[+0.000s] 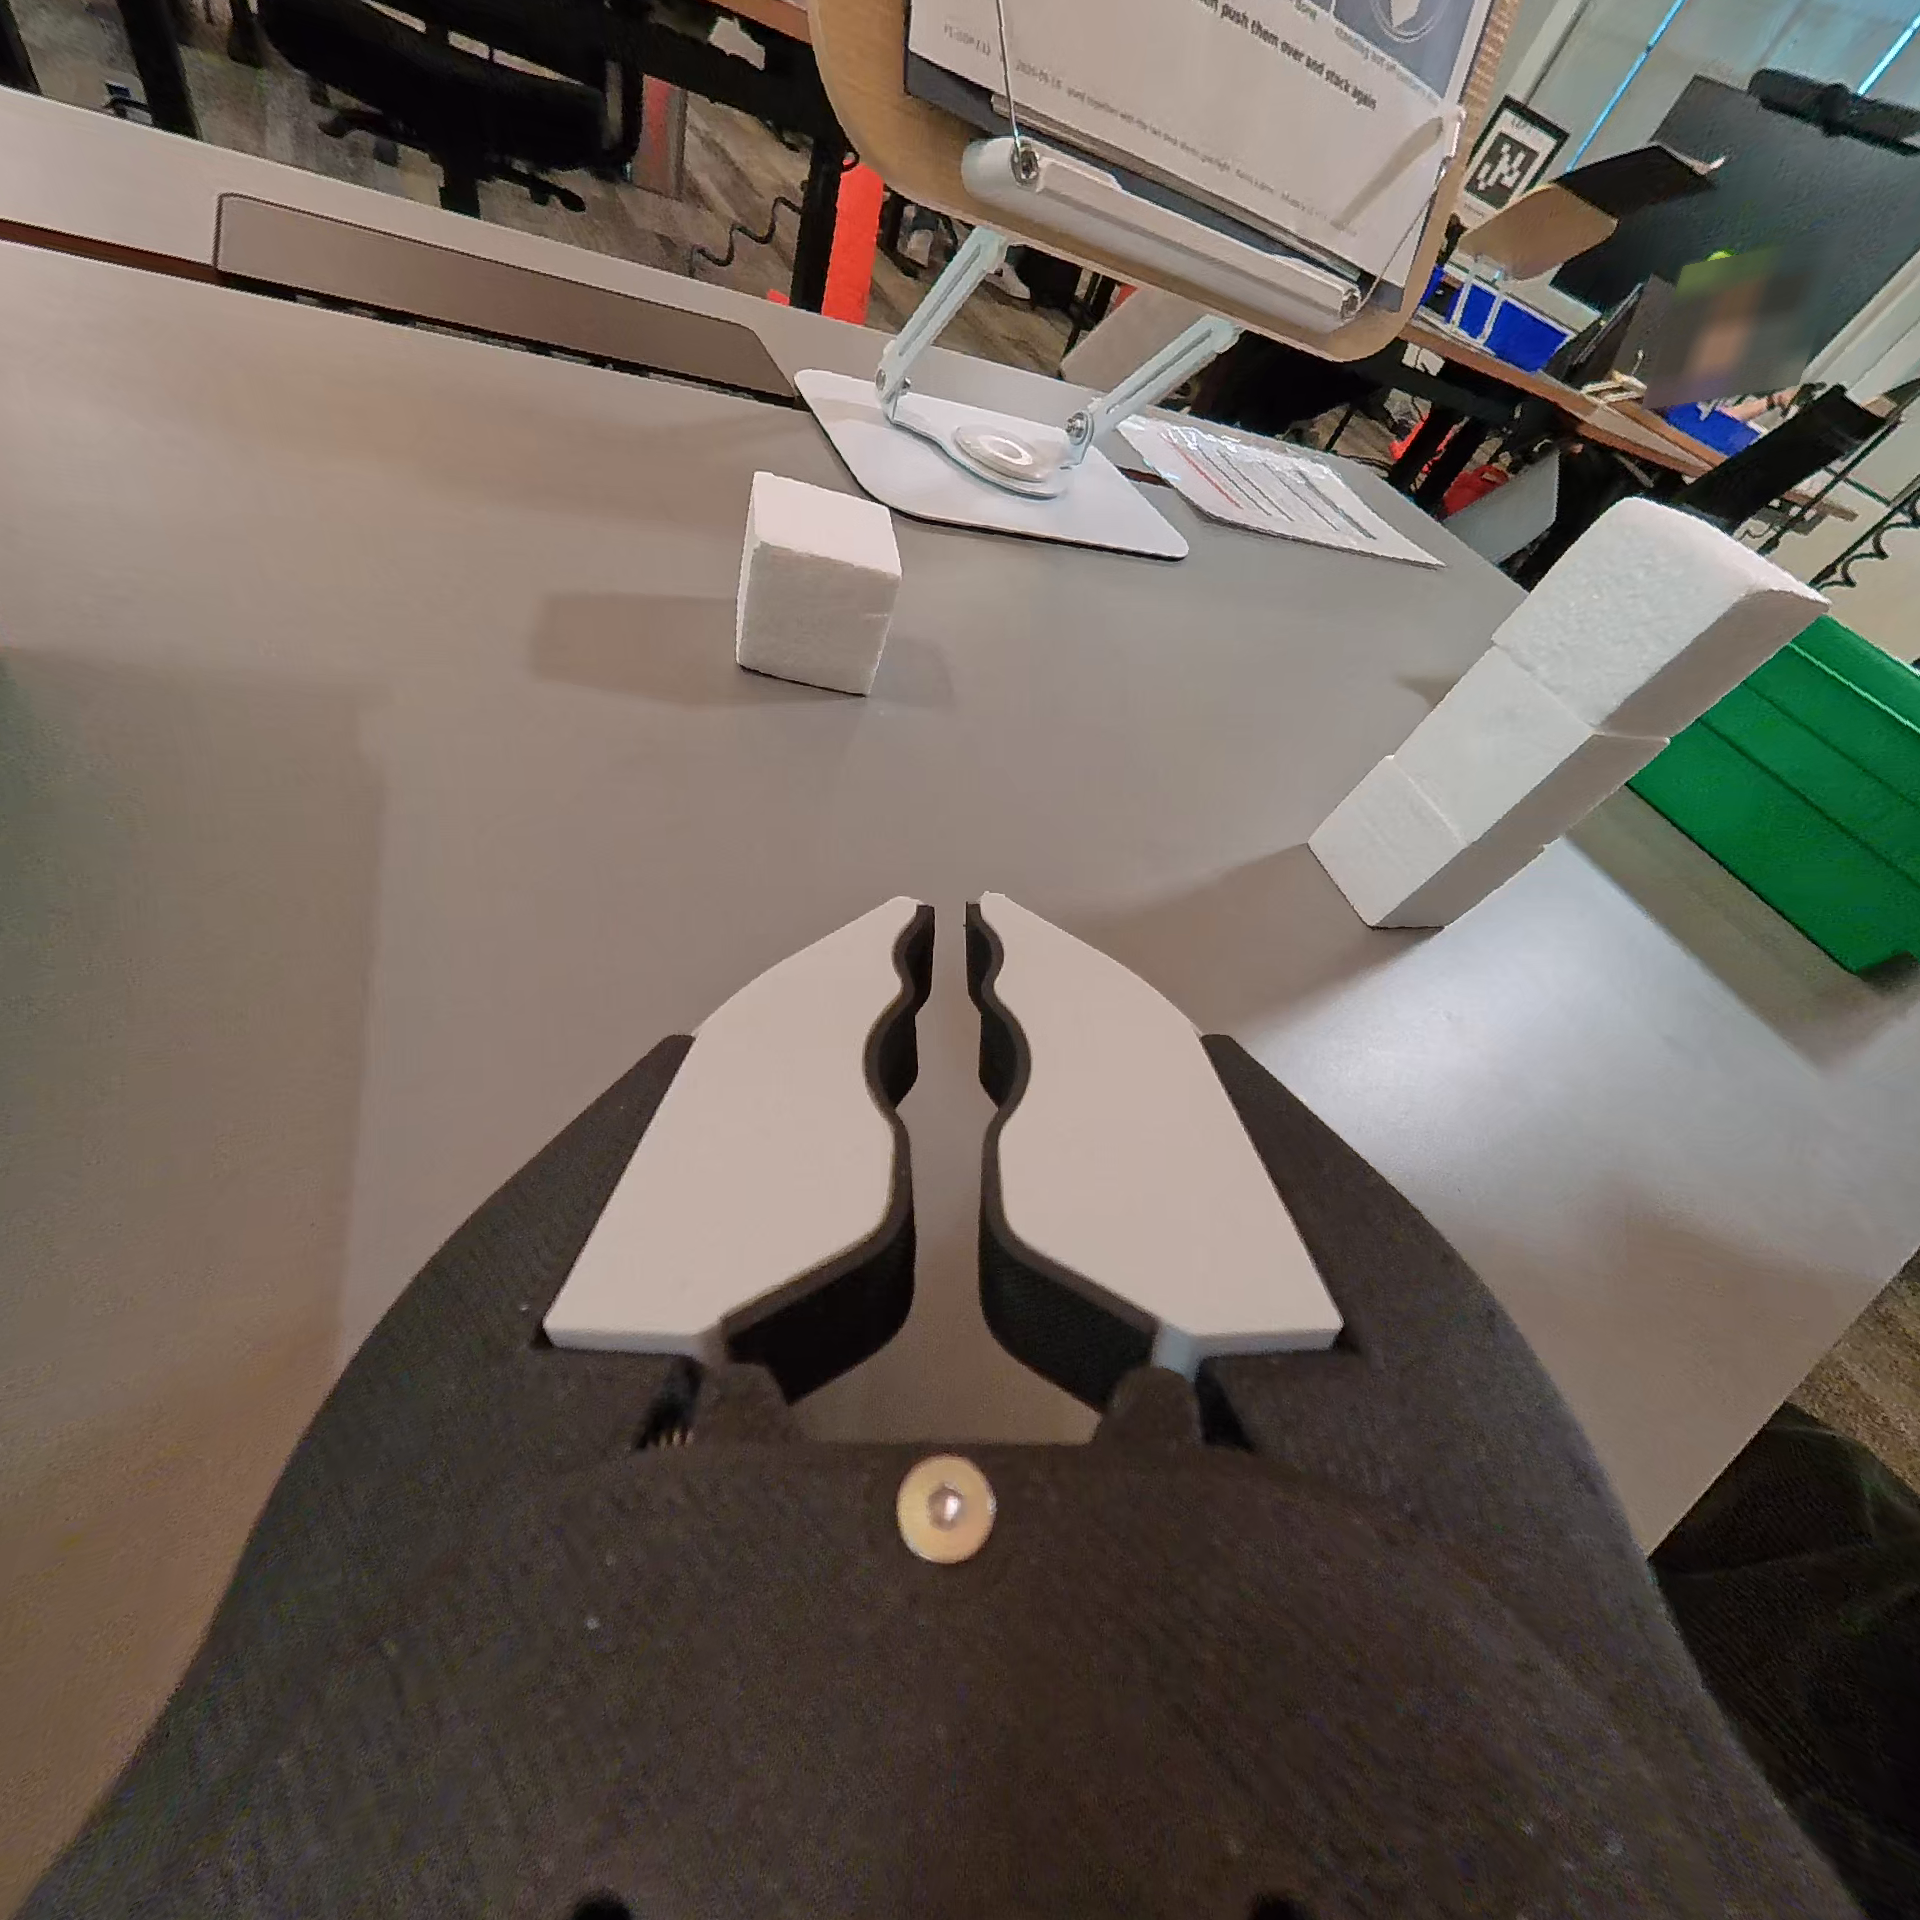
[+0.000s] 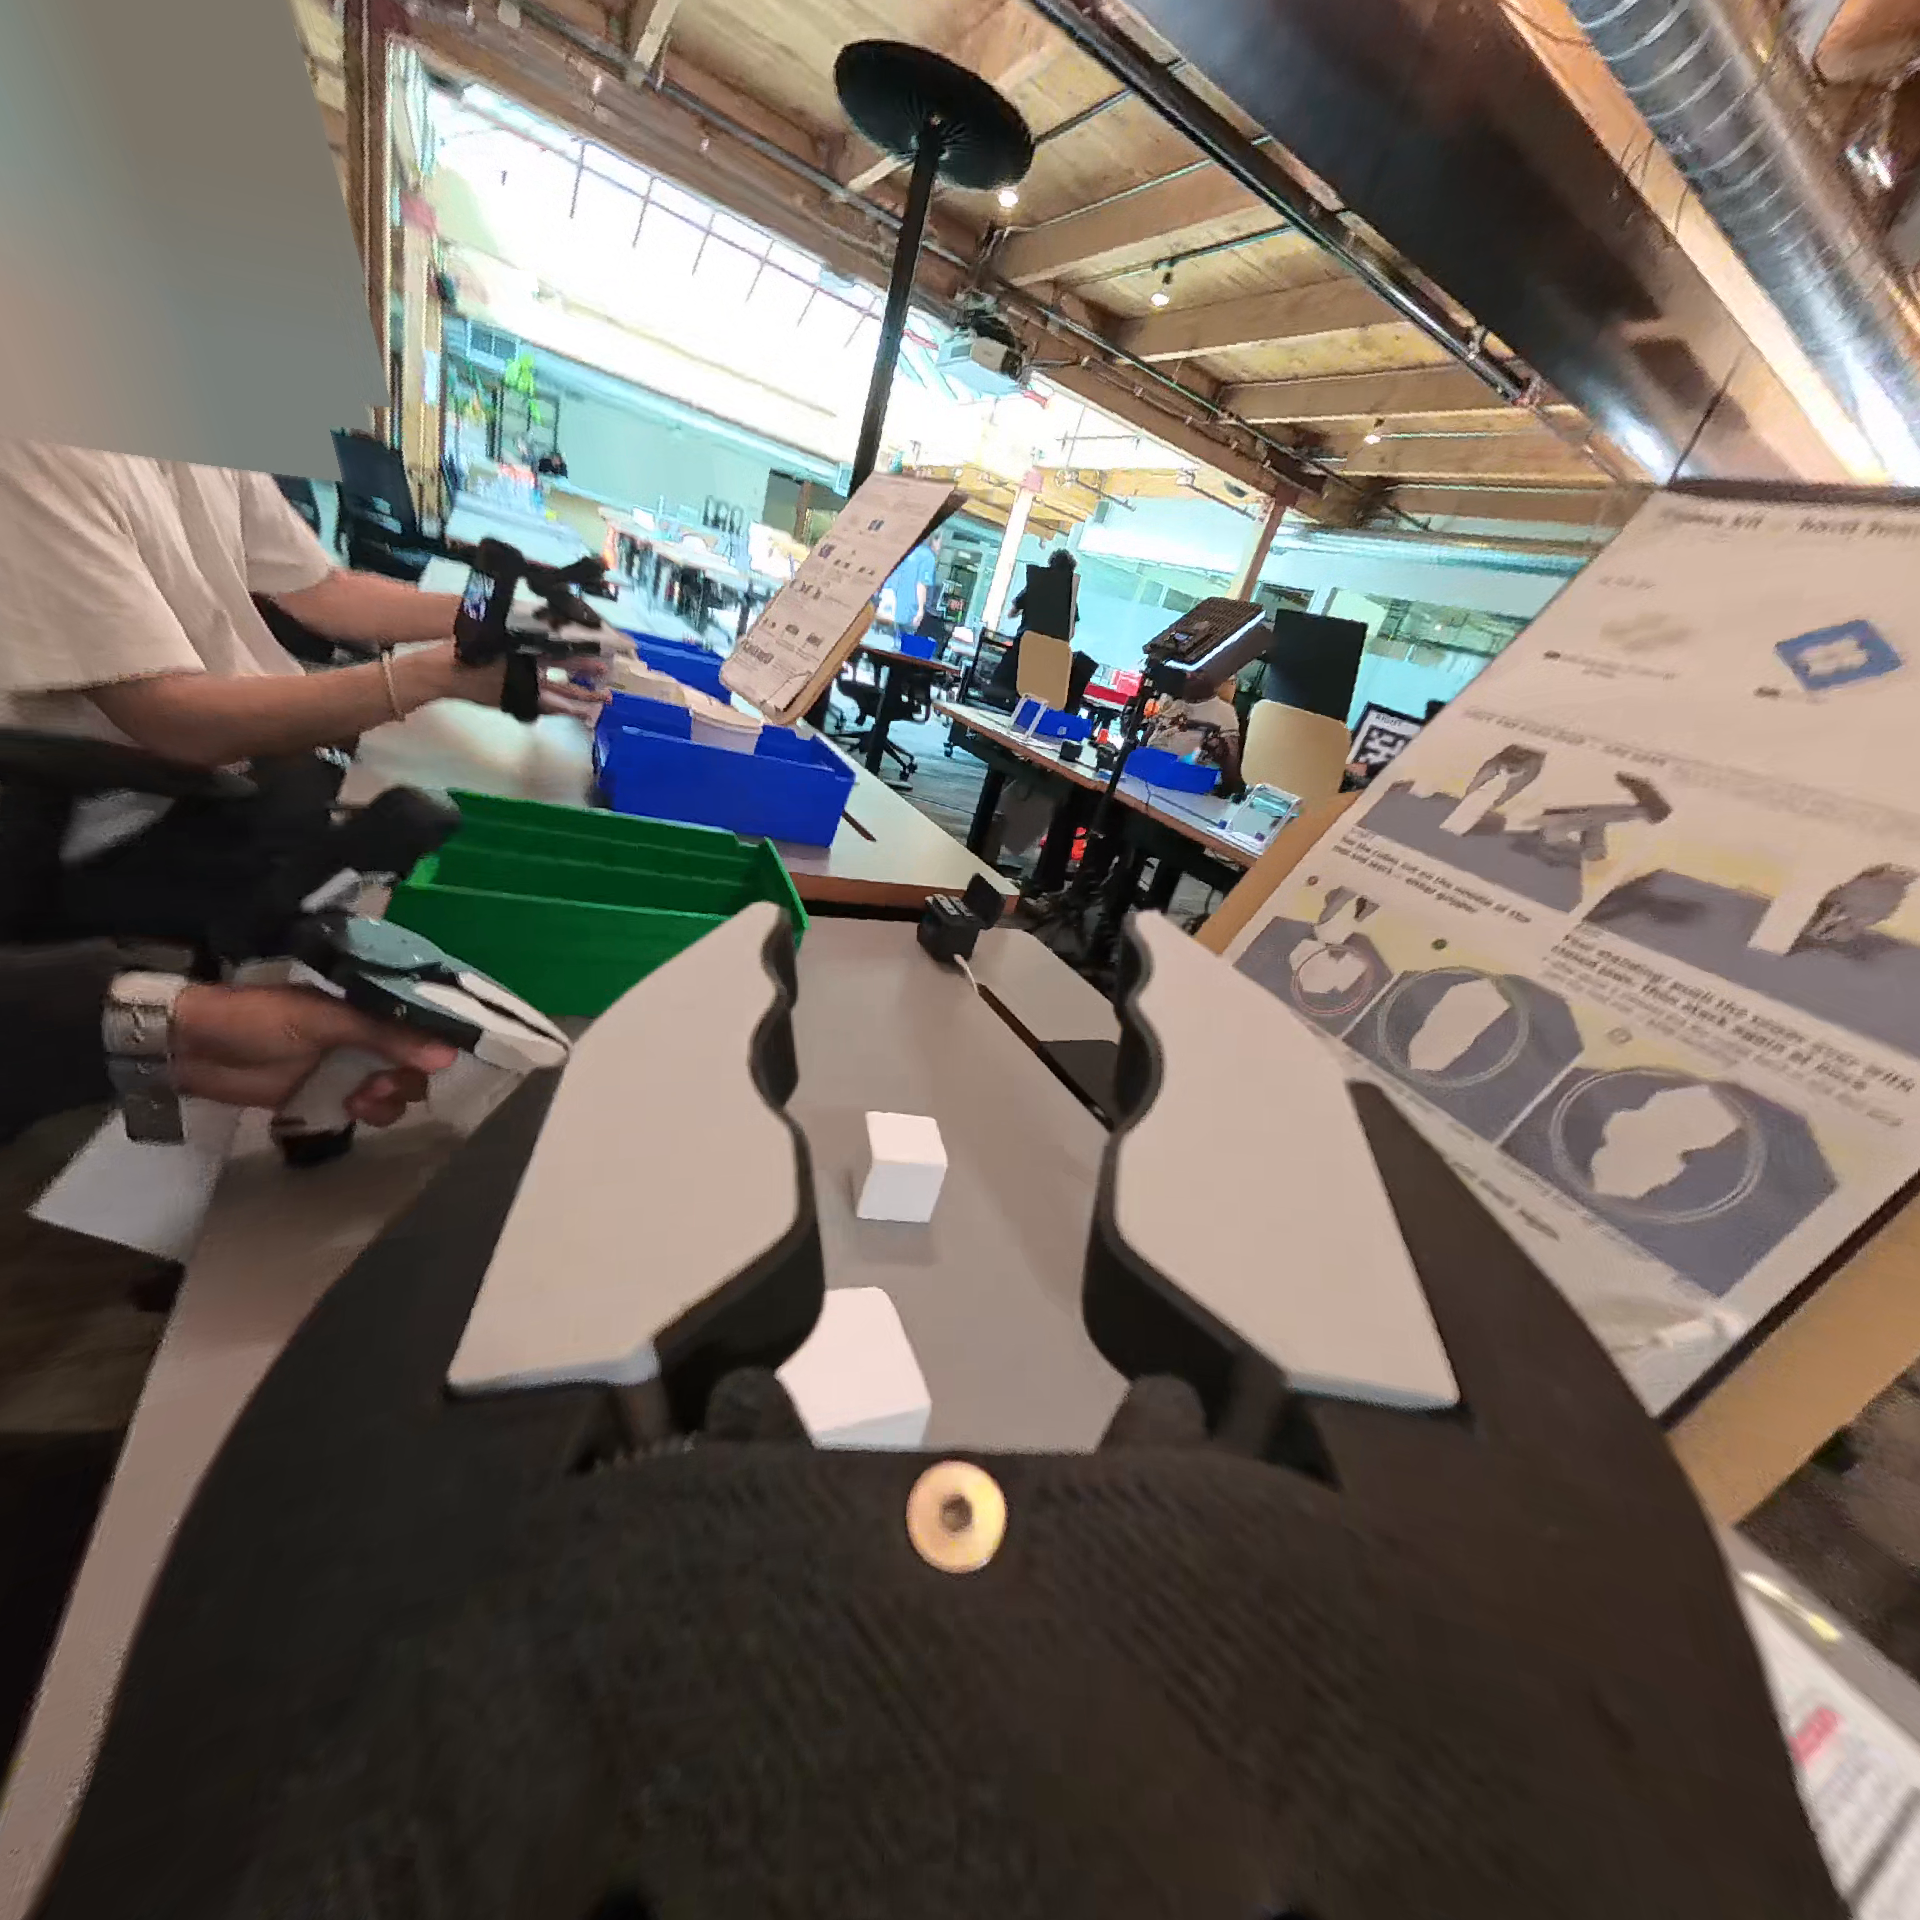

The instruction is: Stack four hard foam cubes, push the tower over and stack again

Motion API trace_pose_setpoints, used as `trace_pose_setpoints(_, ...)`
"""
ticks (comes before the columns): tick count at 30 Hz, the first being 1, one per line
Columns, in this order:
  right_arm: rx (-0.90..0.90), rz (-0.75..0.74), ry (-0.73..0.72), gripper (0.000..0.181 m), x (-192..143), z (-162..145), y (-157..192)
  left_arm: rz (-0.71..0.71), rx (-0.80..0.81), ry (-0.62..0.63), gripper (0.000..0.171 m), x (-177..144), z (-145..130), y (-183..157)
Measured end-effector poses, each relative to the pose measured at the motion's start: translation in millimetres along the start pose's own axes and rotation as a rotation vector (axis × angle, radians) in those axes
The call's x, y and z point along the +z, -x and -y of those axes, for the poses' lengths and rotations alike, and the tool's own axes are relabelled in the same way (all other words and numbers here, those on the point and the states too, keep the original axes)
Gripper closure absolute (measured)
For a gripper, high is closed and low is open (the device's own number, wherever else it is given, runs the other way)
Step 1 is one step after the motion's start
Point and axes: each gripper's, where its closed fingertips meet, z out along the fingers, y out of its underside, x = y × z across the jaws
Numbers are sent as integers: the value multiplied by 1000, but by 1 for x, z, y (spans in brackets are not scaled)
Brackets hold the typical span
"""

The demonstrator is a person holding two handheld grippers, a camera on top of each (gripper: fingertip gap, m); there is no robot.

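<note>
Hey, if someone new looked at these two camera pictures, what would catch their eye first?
Probably the white foam stack, three blocks high, at the table's right side before a green bin, with a lone foam cube near the stand's base. The left gripper is nearly shut and empty; the right gripper hangs open above two foam cubes.

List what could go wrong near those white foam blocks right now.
1. The stack of foam blocks stands near the table edge; a bump may topple it off.
2. The right gripper is open over a foam cube; the light cube could skid when clamped.
</note>
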Motion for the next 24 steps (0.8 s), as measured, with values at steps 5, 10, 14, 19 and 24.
trace_pose_setpoints(5,97,-200,-28,122,-5,-8,-41,-2,-1,2,165,0,0,-1)
trace_pose_setpoints(10,248,-289,265,113,3,-101,-66,-7,1,-9,165,-3,1,-5)
trace_pose_setpoints(14,233,-310,453,112,10,-180,-73,-6,-6,-26,165,-5,4,-5)
trace_pose_setpoints(19,207,-208,570,109,33,-212,-58,-7,-25,-25,165,-4,4,-3)
trace_pose_setpoints(24,101,-191,558,119,82,-154,-62,-4,1,-25,165,-1,5,-4)
